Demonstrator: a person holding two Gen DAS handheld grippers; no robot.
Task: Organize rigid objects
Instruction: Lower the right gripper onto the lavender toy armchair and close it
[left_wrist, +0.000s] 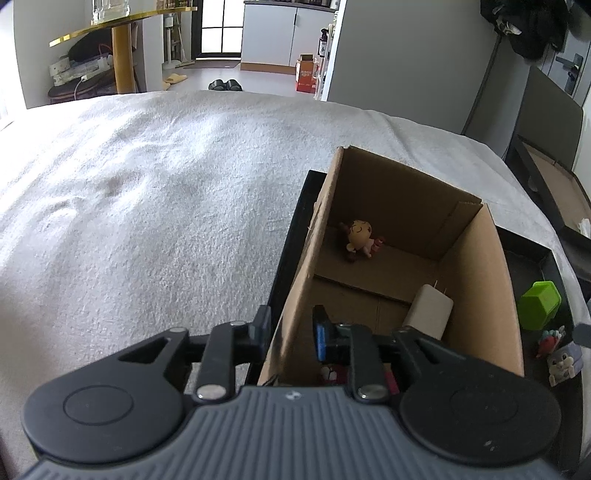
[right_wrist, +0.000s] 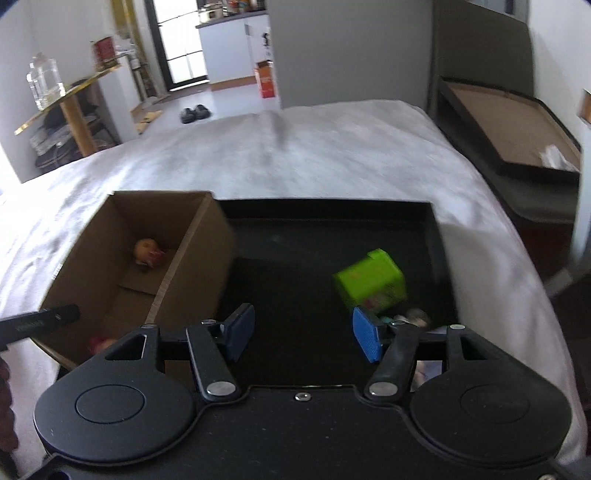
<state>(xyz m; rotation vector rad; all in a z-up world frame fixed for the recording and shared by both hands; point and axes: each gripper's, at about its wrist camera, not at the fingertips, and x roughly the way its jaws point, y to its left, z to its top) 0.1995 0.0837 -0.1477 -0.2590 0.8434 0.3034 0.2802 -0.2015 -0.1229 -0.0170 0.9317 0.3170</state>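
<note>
An open cardboard box (left_wrist: 480, 280) stands in the left part of a black tray (right_wrist: 332, 229). Inside the box lie a small round-headed doll (left_wrist: 360, 240), a white plug charger (left_wrist: 428, 314) and a red-and-white item (left_wrist: 332, 373). My left gripper (left_wrist: 290, 330) straddles the box's left wall, one finger outside and one inside, with a gap at the inner pad. My right gripper (right_wrist: 303, 332) stands open over the bare tray floor with nothing between its fingers. A green cube (right_wrist: 369, 282) sits just beyond its right finger, with small figurines (left_wrist: 563, 360) beside it.
The tray rests on a table covered in white cloth (left_wrist: 166, 203), which spreads wide to the left and beyond. A dark chair holding a framed brown board (right_wrist: 509, 122) stands off the right edge. Shelves and floor lie beyond the far edge.
</note>
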